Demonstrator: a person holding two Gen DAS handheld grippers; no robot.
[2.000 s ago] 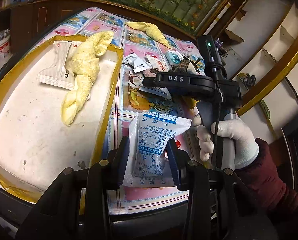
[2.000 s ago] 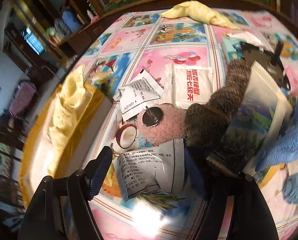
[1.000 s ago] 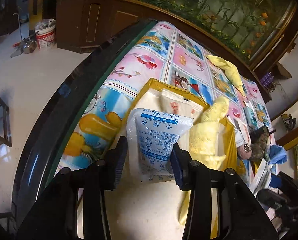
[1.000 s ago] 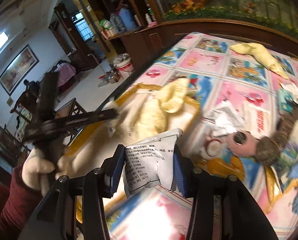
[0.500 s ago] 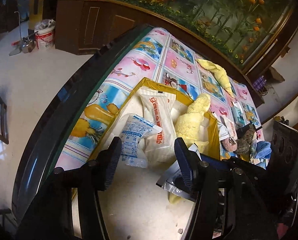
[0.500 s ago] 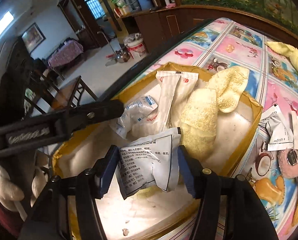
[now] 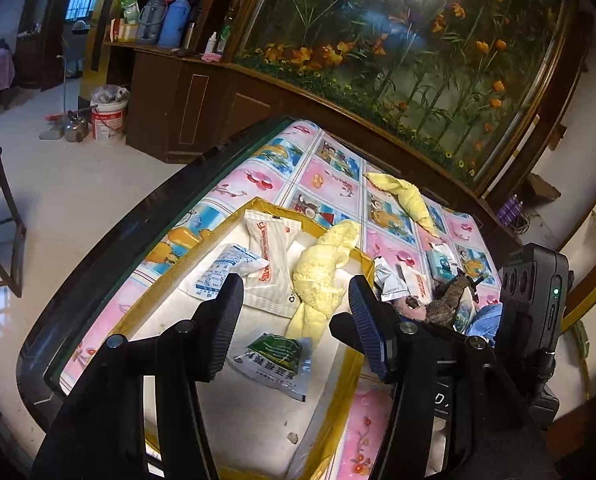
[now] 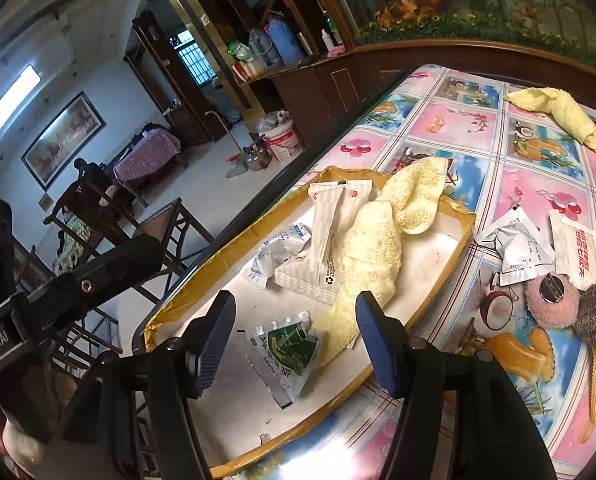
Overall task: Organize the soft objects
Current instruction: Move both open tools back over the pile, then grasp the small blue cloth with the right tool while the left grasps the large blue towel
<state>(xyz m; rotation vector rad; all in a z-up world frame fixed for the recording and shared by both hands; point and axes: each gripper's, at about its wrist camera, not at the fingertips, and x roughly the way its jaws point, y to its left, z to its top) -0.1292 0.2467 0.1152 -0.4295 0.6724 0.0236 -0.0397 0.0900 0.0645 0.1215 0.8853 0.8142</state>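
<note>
Both claws hang over the shallow yellow-rimmed tray on the tabletop, and both are spread wide with nothing between their fingers. The left claw has its ribbed black pad and blue-edged pad well apart, above the tray's middle. The right claw is parted just as far, touching nothing, over the tray's near half.

Inside the tray lies a green-printed packet, crumpled, its lettering too small to make out from the right wrist view; in the left wrist view it shows a white band of characters I cannot read. Just beside it runs a long yellow towel, draped up the tray with its far end folded over the rim. A white pouch with red print lies next to the towel, a recycling mark visible near its lower edge. A blue-and-white packet sits against the pouch on the tray's left side, its blue text illegible.

Outside the tray, on the cartoon-patterned cloth, lie a white sachet with black print, a white packet with red characters, a pink fuzzy toy and a second yellow towel near the far edge. The left claw's body, seen from the right wrist camera, carries partly readable white lettering.
</note>
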